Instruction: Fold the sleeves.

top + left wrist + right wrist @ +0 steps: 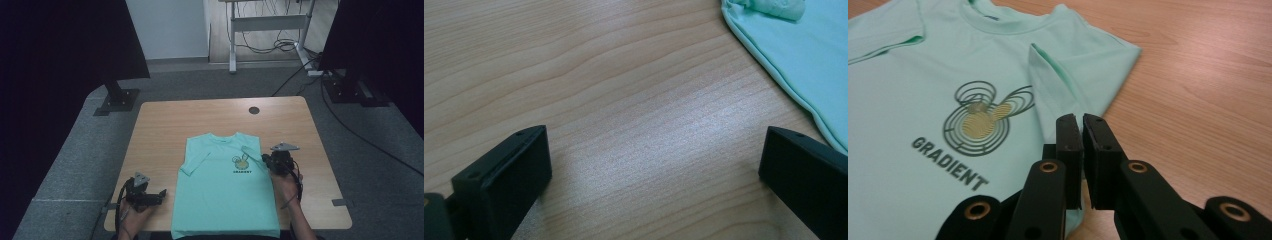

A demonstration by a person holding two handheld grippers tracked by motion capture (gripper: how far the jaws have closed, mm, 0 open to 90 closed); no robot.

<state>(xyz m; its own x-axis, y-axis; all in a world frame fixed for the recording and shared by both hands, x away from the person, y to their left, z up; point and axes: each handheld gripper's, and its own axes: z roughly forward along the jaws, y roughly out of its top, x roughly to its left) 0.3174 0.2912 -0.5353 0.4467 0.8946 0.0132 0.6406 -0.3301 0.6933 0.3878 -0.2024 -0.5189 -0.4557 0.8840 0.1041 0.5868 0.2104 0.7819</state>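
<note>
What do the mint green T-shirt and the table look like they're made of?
T-shirt: looks like soft knit fabric, likely cotton or a blend; matte, limp folded sleeves, ribbed collar, printed logo. Table: wood-look top, probably laminate; light grain lines with a faint sheen.

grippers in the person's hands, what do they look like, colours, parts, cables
Both are matte black. The left gripper has two broad, blocky jaws; the right gripper has slim flat jaws on linked arms with brass-coloured pivot rings. Each carries a grey three-cornered plate on top and trails a black cable. No sleeves show on the forearms.
</note>
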